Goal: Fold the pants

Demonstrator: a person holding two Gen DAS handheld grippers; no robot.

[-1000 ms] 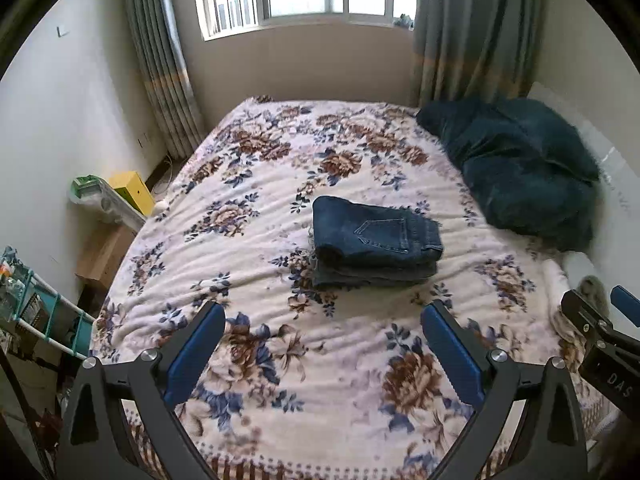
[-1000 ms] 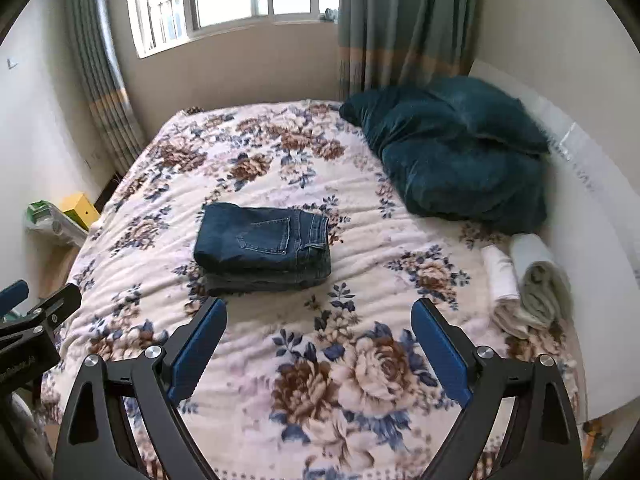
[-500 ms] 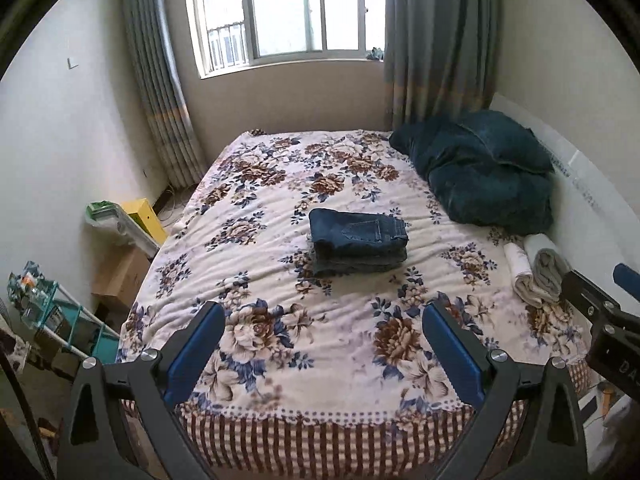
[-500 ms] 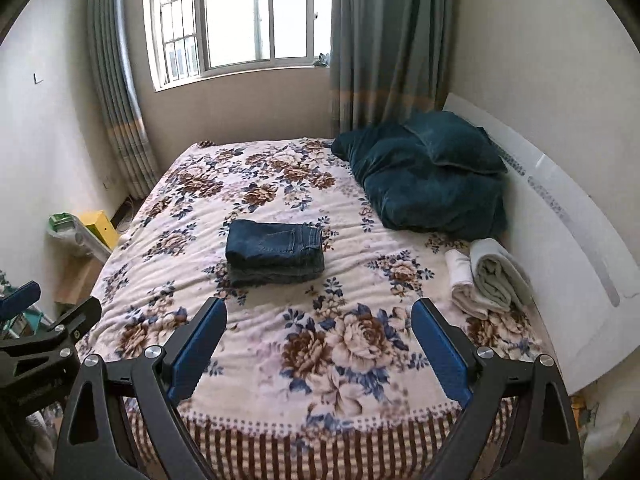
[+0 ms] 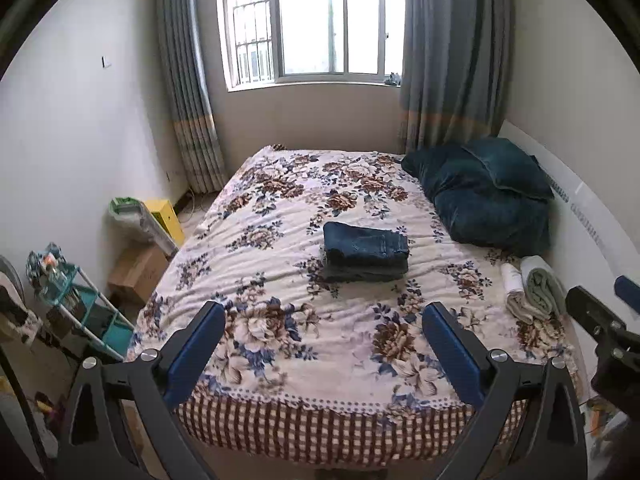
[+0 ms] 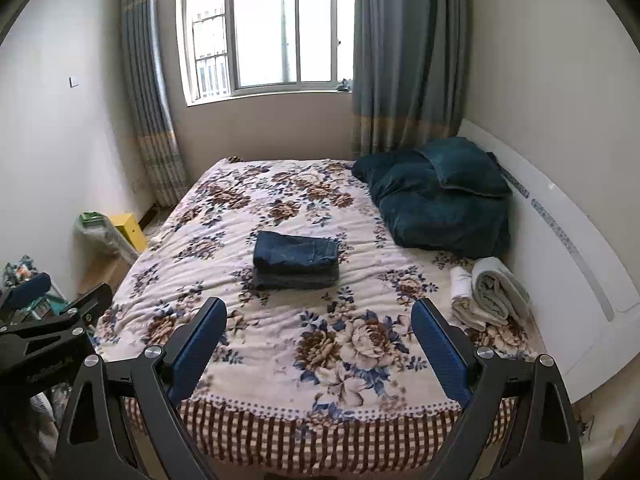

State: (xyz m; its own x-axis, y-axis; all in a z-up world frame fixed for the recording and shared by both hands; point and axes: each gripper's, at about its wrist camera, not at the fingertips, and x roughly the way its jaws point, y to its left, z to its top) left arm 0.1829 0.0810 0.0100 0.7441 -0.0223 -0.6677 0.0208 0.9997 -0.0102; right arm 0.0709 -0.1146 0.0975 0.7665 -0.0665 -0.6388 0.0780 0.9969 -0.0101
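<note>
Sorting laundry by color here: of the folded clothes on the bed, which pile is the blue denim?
The folded jeans in the middle of the bed. The other pile, the rolled towels by the headboard, is pale white and grey-green.

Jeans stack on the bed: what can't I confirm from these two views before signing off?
- Jeans: far side and underside hidden by the stack itself in both views.
- Darker layers under the jeans: too small to tell whether a second garment.
- Rolled towels: count unclear, they overlap.
- Right claw: cut off by the left view's edge.
</note>
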